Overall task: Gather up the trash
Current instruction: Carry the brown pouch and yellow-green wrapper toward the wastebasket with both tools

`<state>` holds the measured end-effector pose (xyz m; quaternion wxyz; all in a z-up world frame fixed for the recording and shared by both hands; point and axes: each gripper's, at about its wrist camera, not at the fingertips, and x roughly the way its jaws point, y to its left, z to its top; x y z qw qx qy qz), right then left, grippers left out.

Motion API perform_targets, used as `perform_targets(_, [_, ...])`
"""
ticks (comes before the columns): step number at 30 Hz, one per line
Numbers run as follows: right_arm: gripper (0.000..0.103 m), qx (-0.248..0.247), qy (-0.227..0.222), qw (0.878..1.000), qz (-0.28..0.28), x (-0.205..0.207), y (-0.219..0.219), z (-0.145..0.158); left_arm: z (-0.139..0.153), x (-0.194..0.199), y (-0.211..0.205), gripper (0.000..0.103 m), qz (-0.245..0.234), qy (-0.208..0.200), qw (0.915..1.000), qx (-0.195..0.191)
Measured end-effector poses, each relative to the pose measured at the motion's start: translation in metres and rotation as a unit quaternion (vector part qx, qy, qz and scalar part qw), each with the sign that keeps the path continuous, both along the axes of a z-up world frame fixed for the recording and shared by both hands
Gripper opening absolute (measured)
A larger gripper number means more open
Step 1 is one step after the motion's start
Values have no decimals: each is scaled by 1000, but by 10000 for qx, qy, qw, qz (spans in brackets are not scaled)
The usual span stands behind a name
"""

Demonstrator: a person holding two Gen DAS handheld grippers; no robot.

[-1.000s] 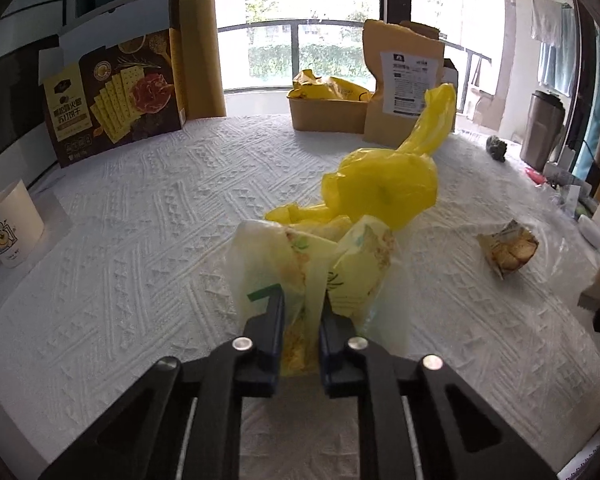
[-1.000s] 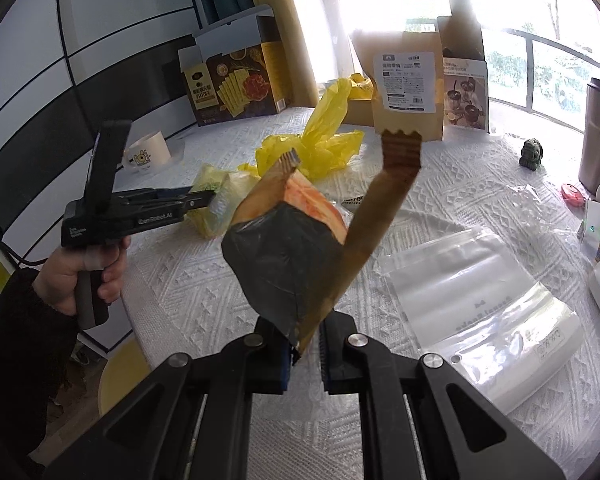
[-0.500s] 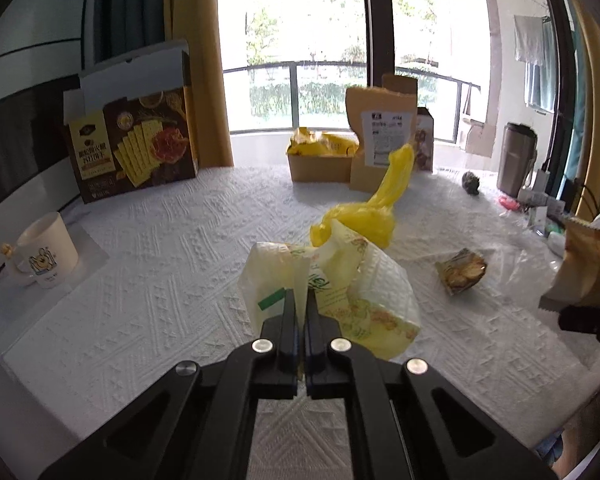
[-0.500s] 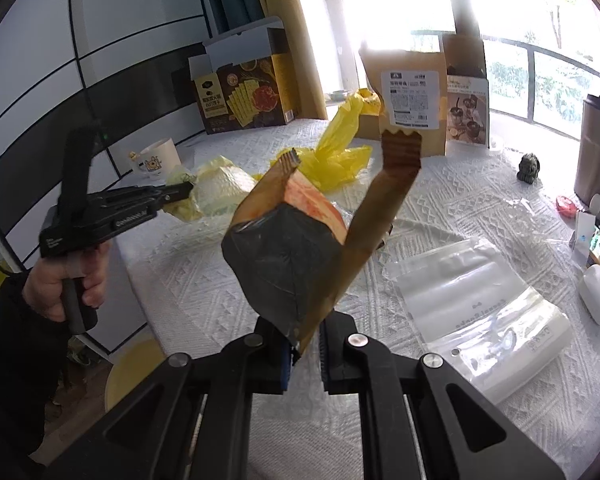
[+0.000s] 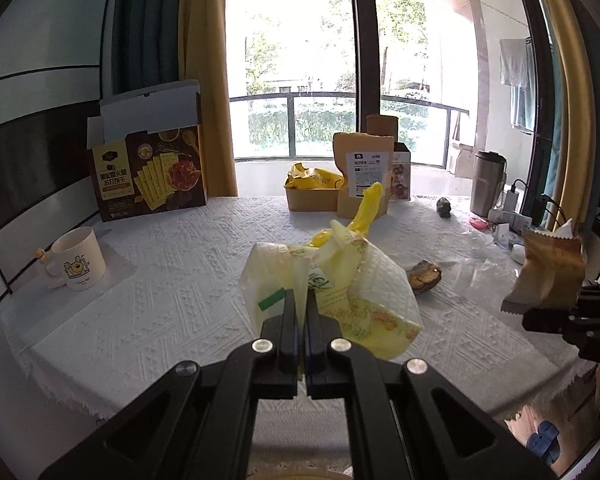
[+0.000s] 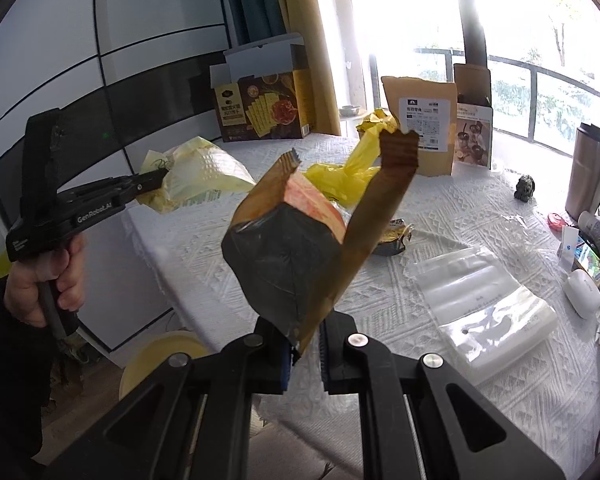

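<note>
My left gripper (image 5: 301, 312) is shut on a pale yellow clear wrapper (image 5: 340, 288) and holds it above the table's front edge; the wrapper (image 6: 204, 180) also shows in the right wrist view. My right gripper (image 6: 304, 344) is shut on a torn brown snack bag (image 6: 300, 240) with a grey foil inside, held up off the table; the bag (image 5: 548, 272) shows at the right in the left wrist view. A yellow plastic bag (image 6: 348, 176) lies mid-table. A small crumpled snack wrapper (image 5: 422, 276) lies beside it.
A white textured cloth (image 5: 172, 280) covers the table. A cracker box (image 5: 148, 172), a mug (image 5: 78, 260), brown pouches (image 5: 364, 176) and a steel tumbler (image 5: 486, 184) stand around. Clear zip bags (image 6: 480, 312) lie right. A yellowish bin (image 6: 160, 360) sits below the table edge.
My left gripper has lifted the pale wrapper and pulled back toward the table's front edge. The right gripper holds the brown bag as before, moved slightly back.
</note>
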<state>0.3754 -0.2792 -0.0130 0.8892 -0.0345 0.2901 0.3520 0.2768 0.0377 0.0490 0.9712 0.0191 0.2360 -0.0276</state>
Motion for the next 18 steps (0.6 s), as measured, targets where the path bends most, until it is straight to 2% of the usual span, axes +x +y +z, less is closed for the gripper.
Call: perform_targets(18, [10, -57, -204, 9995, 215, -66, 17, -2, -12, -93, 23, 1, 141, -246, 9996, -77])
